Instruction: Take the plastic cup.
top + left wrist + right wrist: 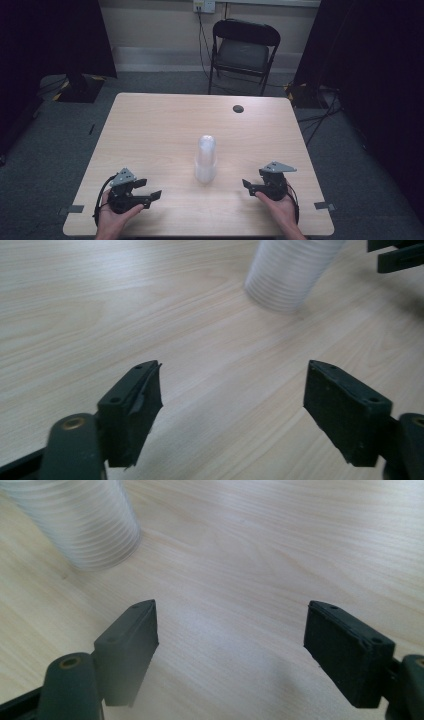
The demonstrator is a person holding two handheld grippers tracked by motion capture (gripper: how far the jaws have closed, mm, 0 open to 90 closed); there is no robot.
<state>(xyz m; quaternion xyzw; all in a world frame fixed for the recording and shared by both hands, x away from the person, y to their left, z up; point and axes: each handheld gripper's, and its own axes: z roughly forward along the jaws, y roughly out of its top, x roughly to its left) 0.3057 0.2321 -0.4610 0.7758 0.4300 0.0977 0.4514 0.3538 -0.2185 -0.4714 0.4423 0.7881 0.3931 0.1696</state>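
Observation:
A tall stack of clear plastic cups (205,158) stands upside down in the middle of the light wooden table (165,125). My left gripper (150,190) rests near the front left of the table, held in a hand, jaws wide open with nothing between them. Its own view shows the ribbed foot of the cup stack (290,272) ahead and to the right. My right gripper (248,186) sits at the front right, also open and empty, pointing toward the stack. In the right gripper view the cup stack (82,522) is at the upper left.
A round dark cable hole (238,108) lies near the table's far right edge. A black folding chair (242,50) stands behind the table. Dark curtains hang on both sides, and cables run over the grey carpet.

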